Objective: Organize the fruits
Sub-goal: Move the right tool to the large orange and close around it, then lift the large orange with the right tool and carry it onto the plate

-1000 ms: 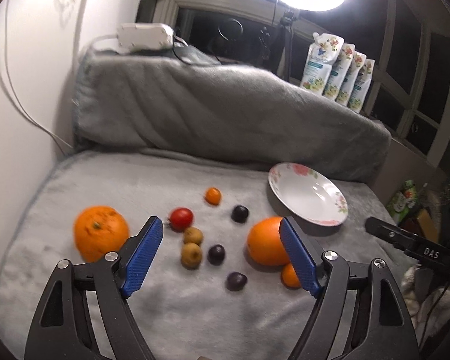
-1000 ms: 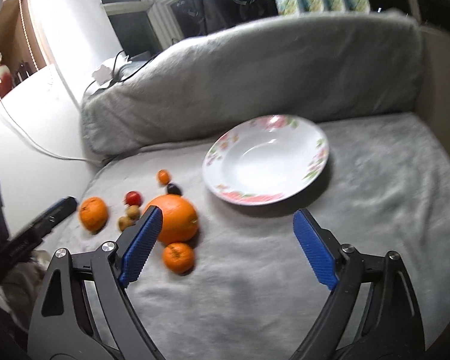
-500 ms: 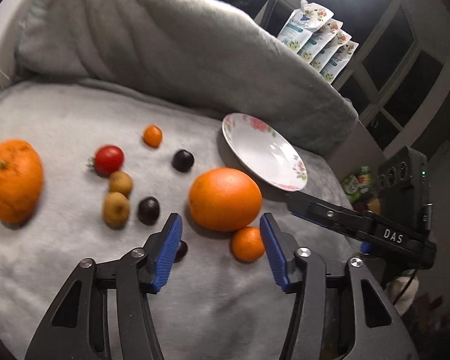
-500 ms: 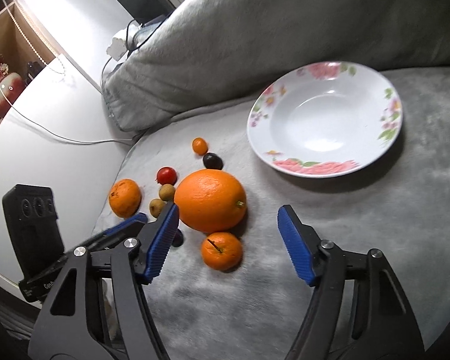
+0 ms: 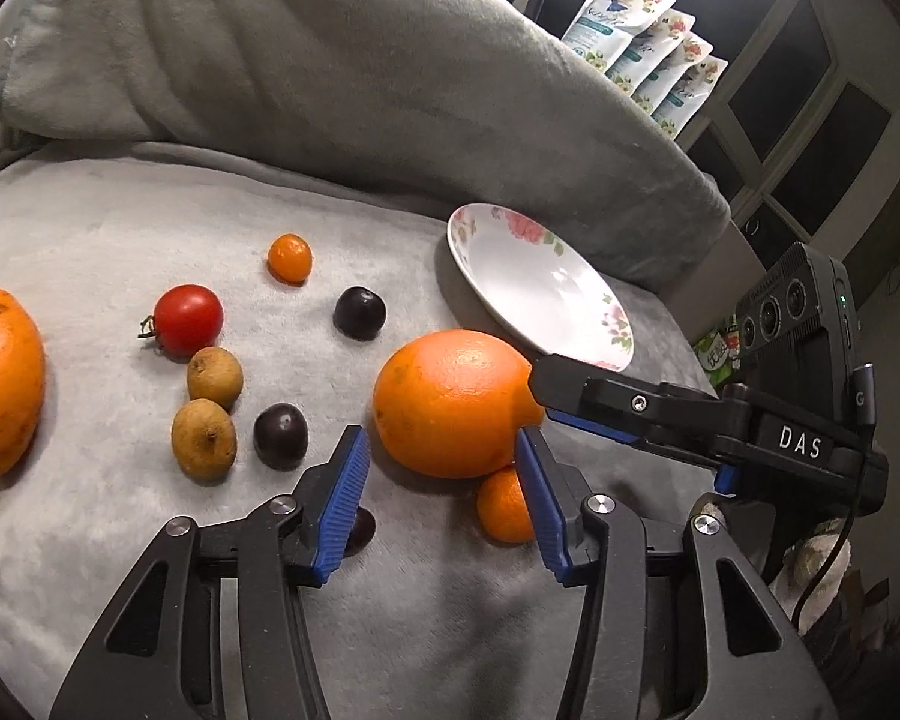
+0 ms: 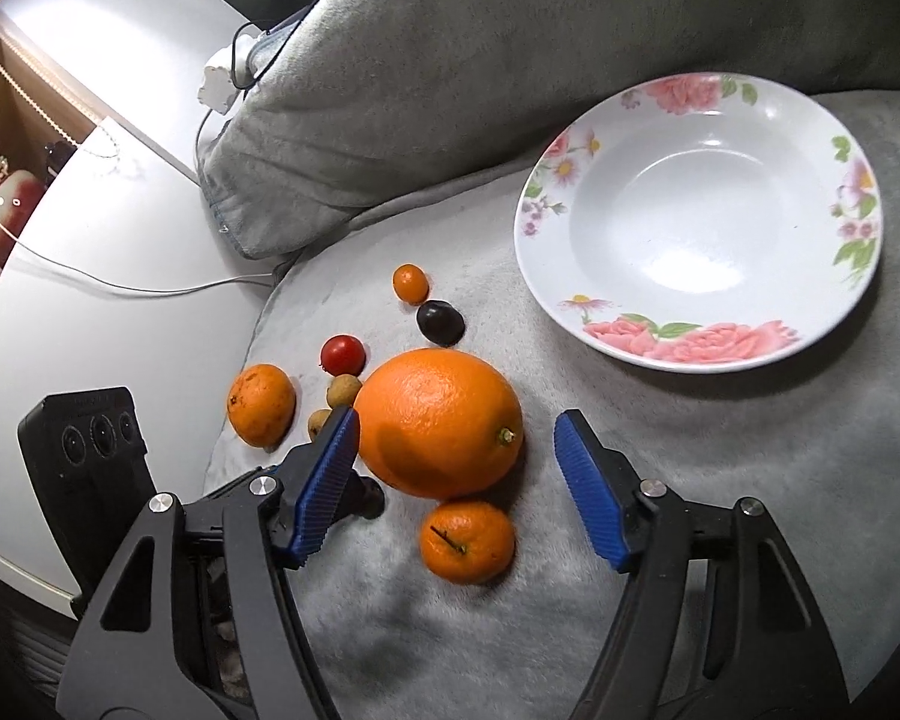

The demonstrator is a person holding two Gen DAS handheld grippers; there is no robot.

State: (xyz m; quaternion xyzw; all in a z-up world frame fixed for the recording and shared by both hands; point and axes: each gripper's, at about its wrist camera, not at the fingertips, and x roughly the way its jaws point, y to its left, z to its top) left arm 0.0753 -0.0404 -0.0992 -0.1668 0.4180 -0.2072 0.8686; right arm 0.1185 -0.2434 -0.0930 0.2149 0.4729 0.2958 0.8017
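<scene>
Large orange (image 5: 456, 402): on grey blanket (image 5: 120, 228), near floral plate (image 6: 699, 216).
Left gripper (image 5: 441, 468): jaws apart, just narrowed, nothing clamped.
Right gripper (image 6: 456, 462): jaws apart, just narrowed, flanking the orange.
Left view only: pouches (image 5: 648, 69) at the window.
Right view only: small mandarin's (image 6: 467, 542) stem.

On the grey blanket (image 5: 120, 540) lay one large orange (image 5: 450, 402), two medium mandarins (image 5: 0, 378) (image 5: 504, 510), one tiny kumquat (image 5: 290, 258), one red tomato (image 5: 187, 319), two brown longans (image 5: 215, 368) (image 5: 204, 438) and three dark plums (image 5: 360, 313) (image 5: 280, 435) (image 5: 359, 531), one half hidden. One flowered plate (image 5: 510, 228) stood there. Four pouches (image 5: 618, 18) lined the sill.
</scene>
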